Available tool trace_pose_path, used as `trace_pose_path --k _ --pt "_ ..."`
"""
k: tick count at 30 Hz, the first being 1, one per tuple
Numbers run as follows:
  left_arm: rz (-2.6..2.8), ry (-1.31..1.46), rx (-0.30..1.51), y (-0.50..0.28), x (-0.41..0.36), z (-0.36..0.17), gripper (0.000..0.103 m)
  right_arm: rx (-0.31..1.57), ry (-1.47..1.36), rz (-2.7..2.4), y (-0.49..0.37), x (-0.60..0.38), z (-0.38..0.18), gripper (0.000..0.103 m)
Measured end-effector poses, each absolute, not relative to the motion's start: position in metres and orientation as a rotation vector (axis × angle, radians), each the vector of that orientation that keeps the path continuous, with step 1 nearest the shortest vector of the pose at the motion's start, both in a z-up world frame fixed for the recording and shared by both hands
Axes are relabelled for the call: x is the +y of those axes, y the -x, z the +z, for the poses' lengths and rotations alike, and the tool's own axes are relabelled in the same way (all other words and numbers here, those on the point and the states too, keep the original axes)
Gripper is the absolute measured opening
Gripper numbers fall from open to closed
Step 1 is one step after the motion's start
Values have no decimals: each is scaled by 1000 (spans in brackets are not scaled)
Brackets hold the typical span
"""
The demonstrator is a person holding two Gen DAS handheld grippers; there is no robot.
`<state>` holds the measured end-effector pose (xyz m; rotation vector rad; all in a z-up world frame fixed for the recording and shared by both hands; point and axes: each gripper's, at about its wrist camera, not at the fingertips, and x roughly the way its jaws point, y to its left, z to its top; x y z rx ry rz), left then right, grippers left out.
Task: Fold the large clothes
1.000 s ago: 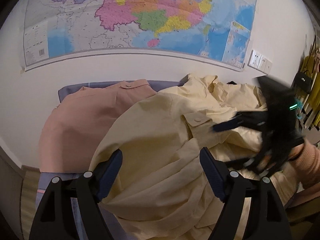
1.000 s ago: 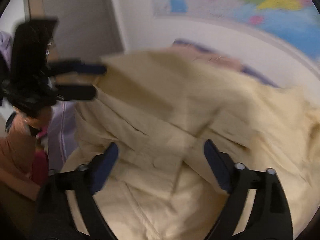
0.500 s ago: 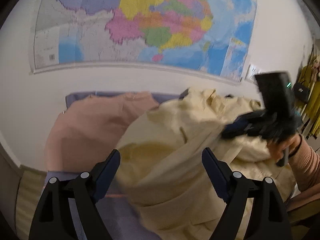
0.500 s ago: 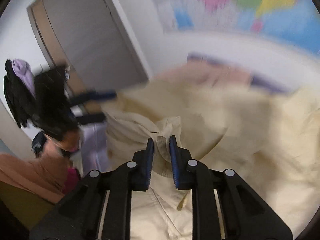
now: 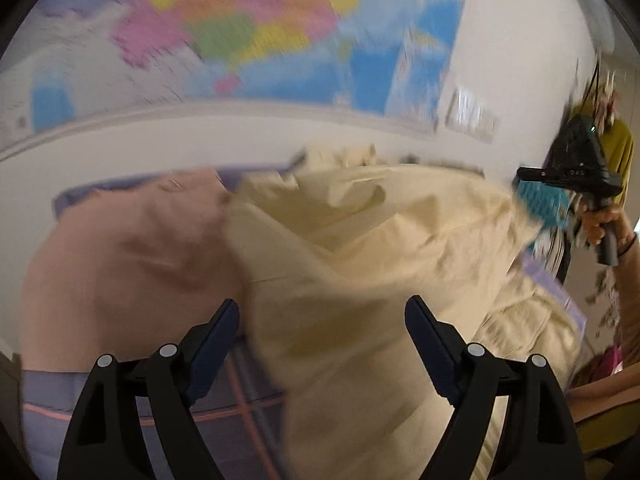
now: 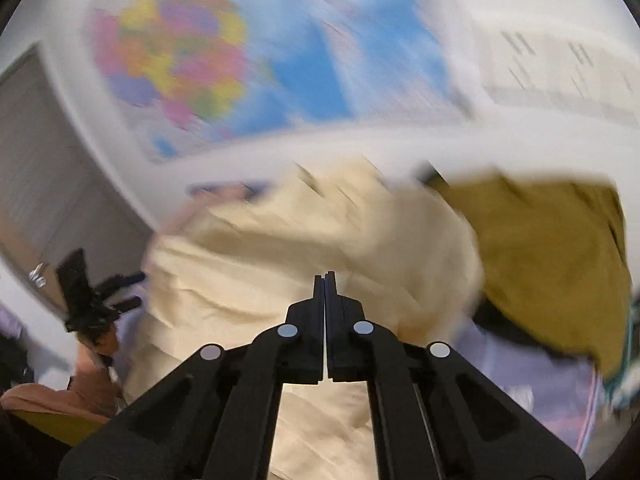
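Two claws: one per hand, both seen in each wrist view.
Left claw: jaws held wide apart; nothing pinched; cream cloth is seen lying in the gap beyond the fingers.
Right claw: fingers pressed together at the tips; in the left wrist view it is seen raised at the right edge, with a corner of the cream garment drawn up to its teal pads. Whether cloth is actually pinched cannot be told from its own blurred view.
Cream garment: one; spread in a loose heap across the middle of the surface, ahead of and below both claws, pulled up toward the right claw.
Pink garment: one; laid to the left of the cream one, partly overlapped by its edge.
Olive garment: one; seen just right of the cream heap in the right wrist view.
Surface: a lavender cover with pink lines is shown under the garments; what carries it cannot be told.
Wall map: one; heavily smeared.
Hard to make out: both views are motion-blurred; garment details are lost.
Hand: one seen gripping the right claw's handle, sleeve cut off by the frame.
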<state>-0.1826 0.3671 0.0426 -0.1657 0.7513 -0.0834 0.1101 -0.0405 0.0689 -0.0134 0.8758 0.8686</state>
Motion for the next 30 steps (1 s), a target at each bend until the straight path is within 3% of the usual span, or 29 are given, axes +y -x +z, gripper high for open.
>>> trace_pose_path --k 3,5,6,7,9,13,14,15,16,18,21,22,27,29,30 --pt "-53 96 813 155 350 28 82 957 -30 840 -123 -56 29 1" --pt "-30 74 843 139 345 24 82 972 -40 858 -116 -54 15 7" --pt "-25 70 850 134 344 23 82 961 -31 877 -109 -49 13 21" --pt "-20 68 856 129 343 22 82 948 -7 890 -102 -49 17 46" --pt "2 62 861 122 344 21 82 896 90 893 -88 -38 22 64" --pt "54 74 837 116 345 31 82 895 239 895 -82 -5 4 72" --pt "54 74 830 117 345 31 82 898 269 890 -82 -3 -1 72" --pt "52 70 822 117 343 33 82 900 306 871 -82 0 -6 65" --pt "50 66 816 116 341 35 82 904 329 864 -82 3 -10 43" --pt "46 39 808 115 335 38 82 929 340 885 -83 1 -17 12" --pt "39 12 804 113 328 41 82 895 314 880 -76 -9 -5 8" --pt "23 12 800 113 326 42 82 881 303 877 -74 -13 0 0" --pt "-47 -54 835 97 308 29 82 790 206 767 -69 -56 37 0" --pt "-45 -38 927 74 310 9 82 842 189 808 -70 -57 29 4" --pt "-27 -26 971 63 312 -1 82 854 183 828 -68 -55 25 18"
